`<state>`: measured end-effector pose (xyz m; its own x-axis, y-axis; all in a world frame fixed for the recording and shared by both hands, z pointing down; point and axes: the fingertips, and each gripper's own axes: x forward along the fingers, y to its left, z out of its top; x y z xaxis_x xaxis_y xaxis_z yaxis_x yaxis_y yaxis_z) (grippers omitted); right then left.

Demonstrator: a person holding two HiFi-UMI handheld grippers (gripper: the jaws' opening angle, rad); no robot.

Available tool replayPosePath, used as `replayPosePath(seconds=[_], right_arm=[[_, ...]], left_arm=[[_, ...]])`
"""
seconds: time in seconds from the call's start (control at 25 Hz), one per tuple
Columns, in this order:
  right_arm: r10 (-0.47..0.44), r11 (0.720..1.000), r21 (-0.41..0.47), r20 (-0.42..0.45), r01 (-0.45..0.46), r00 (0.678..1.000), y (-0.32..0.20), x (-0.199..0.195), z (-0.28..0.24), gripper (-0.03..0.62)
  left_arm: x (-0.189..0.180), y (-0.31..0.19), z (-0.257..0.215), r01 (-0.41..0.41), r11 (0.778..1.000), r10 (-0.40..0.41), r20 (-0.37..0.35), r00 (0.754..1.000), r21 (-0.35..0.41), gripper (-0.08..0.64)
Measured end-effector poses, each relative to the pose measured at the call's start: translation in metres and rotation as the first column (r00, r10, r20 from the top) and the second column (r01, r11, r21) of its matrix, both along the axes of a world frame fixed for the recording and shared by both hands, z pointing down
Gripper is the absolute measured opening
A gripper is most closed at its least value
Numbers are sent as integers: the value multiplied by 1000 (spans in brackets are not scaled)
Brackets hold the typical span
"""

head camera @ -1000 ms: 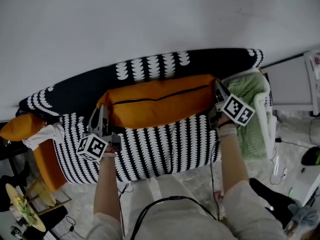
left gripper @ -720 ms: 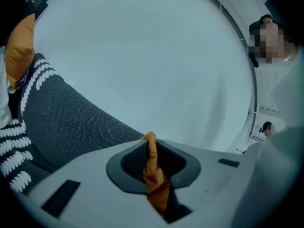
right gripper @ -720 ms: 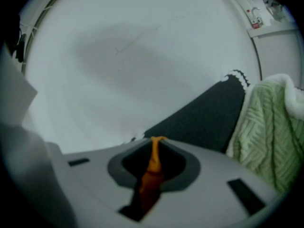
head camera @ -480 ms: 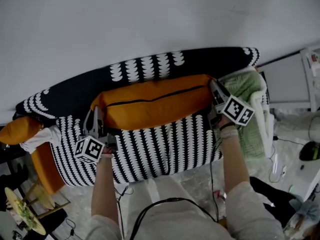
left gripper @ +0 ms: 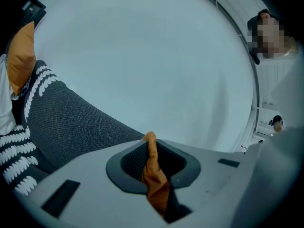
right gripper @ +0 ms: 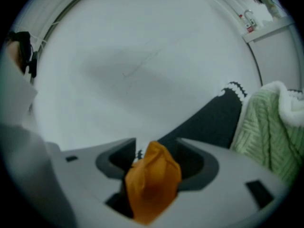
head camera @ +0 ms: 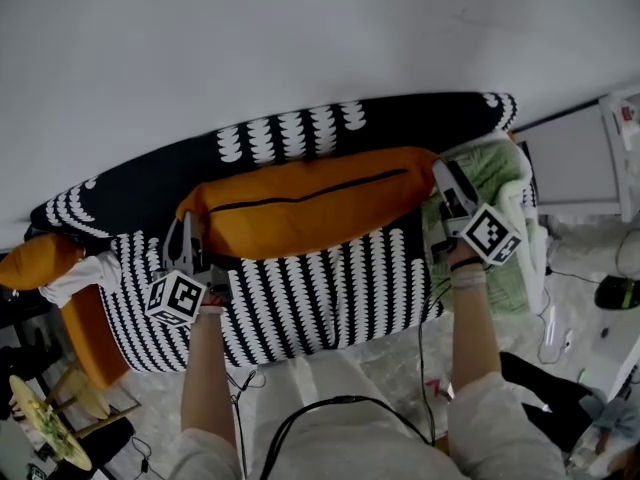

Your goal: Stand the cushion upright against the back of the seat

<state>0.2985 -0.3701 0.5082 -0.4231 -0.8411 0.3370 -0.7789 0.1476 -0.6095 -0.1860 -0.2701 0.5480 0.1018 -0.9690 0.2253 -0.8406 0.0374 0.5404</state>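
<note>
A white wall (head camera: 300, 38) fills the head view from 9 through 12 to 3 o'clock. Below it stands a seat (head camera: 320, 293) in a black cover with white scallop print; its back (head camera: 400, 123) runs along the wall. A pale floor (head camera: 590, 338) with loose cables lies at 4 o'clock. A white frame (head camera: 622, 148) stands at 3 o'clock.

A green blanket (head camera: 495, 183) hangs over the seat's 3 o'clock end. A second orange pillow (head camera: 35, 258) and a white cloth (head camera: 85, 273) sit at the 9 o'clock end. The front of the seat, toward 6 o'clock, is bare, and so is the top of the back at 12.

The cushion (head camera: 310, 208), long and orange with a dark zip line, stands on edge at the centre. It leans on the back and spans from 9 to 3 o'clock.

The left claw (head camera: 190, 236) sits at the cushion's 9 o'clock end. Its jaws are nearly together, nipping a thin fold of the orange fabric.

The right claw (head camera: 447, 183) is at the 3 o'clock end, beside the blanket. Its jaws have just been opening and now stand wide. A bunched cushion corner lies between them, loose on at least one side.
</note>
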Motion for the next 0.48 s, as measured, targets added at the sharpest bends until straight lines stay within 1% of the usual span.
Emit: replayPosePath(seconds=[0.16,0.24,0.4,0.48], right_arm=[[-10,1000,4,-7,10,1000,13,-1,-4,255],[-16,1000,9,5,16,1000,19,-6,-6,255],[-41,999,18,-4,42,999,29,-20,-7,255],[-50,999,16,2,49,999,33,-25,-6,255]], left_arm=[[-3,-2,0,-9,1000,9,44,999,-10,71],[-4,-2,0,-16,1000,18,67,998,-18,71],[-12,-2,-1,-11,1000,13,76,997,-29,71],[-13,-2,-2,-14,999,17,106,994,-33,74]])
